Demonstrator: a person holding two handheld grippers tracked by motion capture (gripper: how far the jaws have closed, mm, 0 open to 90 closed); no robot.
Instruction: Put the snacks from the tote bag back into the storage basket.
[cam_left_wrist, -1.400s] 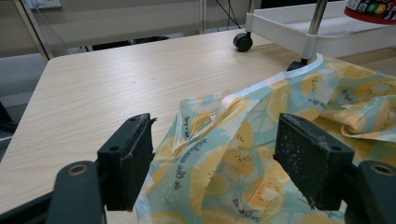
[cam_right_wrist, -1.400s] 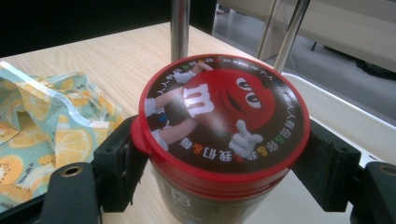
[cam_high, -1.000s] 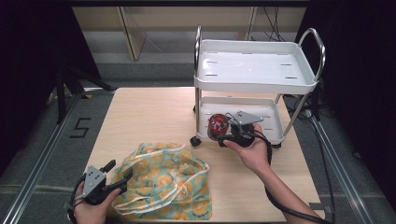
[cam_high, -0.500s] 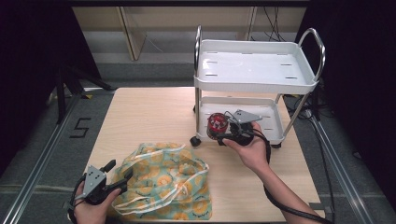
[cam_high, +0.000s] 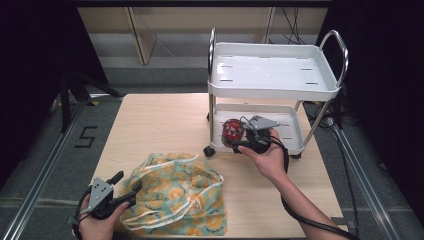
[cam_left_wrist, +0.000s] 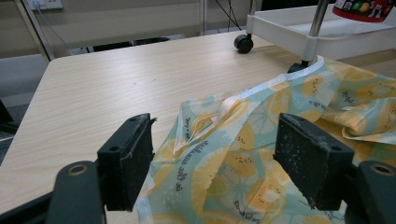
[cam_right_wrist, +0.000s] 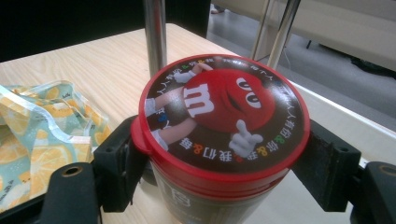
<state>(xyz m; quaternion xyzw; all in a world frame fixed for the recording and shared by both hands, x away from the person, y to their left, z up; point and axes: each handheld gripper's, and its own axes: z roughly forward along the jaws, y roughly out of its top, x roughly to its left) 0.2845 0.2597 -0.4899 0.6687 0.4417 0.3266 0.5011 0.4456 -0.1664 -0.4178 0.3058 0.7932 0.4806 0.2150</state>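
Candy tub (cam_right_wrist: 219, 135), red-lidded, sits pinched between the right gripper's (cam_high: 246, 141) jaws at centre frame of the high view, hanging just in front of the white cart's (cam_high: 272, 95) lower shelf. Low in the frame, the left gripper (cam_high: 125, 190) has its jaws spread wide around a fold of the lemon-print bag (cam_high: 177, 197), not closed on it. Risk here, I'd say: the pads grip just under the smooth lid, so a tilt could let the tub slip, or it could knock the cart's chrome post (cam_right_wrist: 155, 32). And with the bag's mouth lying flat, a drop may miss it. Beneath it all, a pale wooden table (cam_high: 155, 120), bare between the bag and the cart; beyond, grey floor with a painted 5 (cam_high: 86, 136) at middle left, dark curtains behind.
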